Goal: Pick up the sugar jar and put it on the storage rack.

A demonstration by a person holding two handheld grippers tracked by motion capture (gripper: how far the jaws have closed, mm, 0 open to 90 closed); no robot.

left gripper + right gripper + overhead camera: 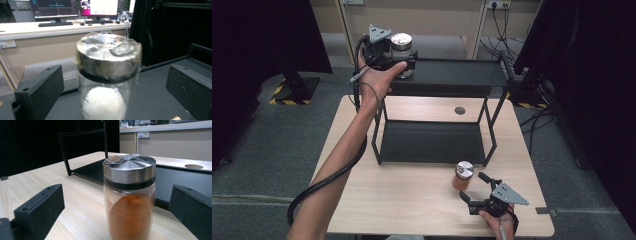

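Observation:
A glass jar of white powder (401, 47) (108, 75) with a metal lid stands at the left end of the black rack's top shelf (452, 72). My left gripper (404, 62) (115, 82) is open, and its jaws stand on either side of this jar without touching it. On the wooden table (412, 200), in front of the rack's right leg, stands a jar of orange-brown powder (463, 175) (128, 200) with a silver lid. My right gripper (472, 185) (115, 205) is open just before it, one jaw on each side and clear of the glass.
The rack's lower shelf (432, 142) lies bare. A round cable hole (459, 110) sits in the table behind the rack. Black curtains hang at the left and right. The left gripper's cable (327, 180) trails under the forearm. A desk with monitors (57, 10) stands far behind.

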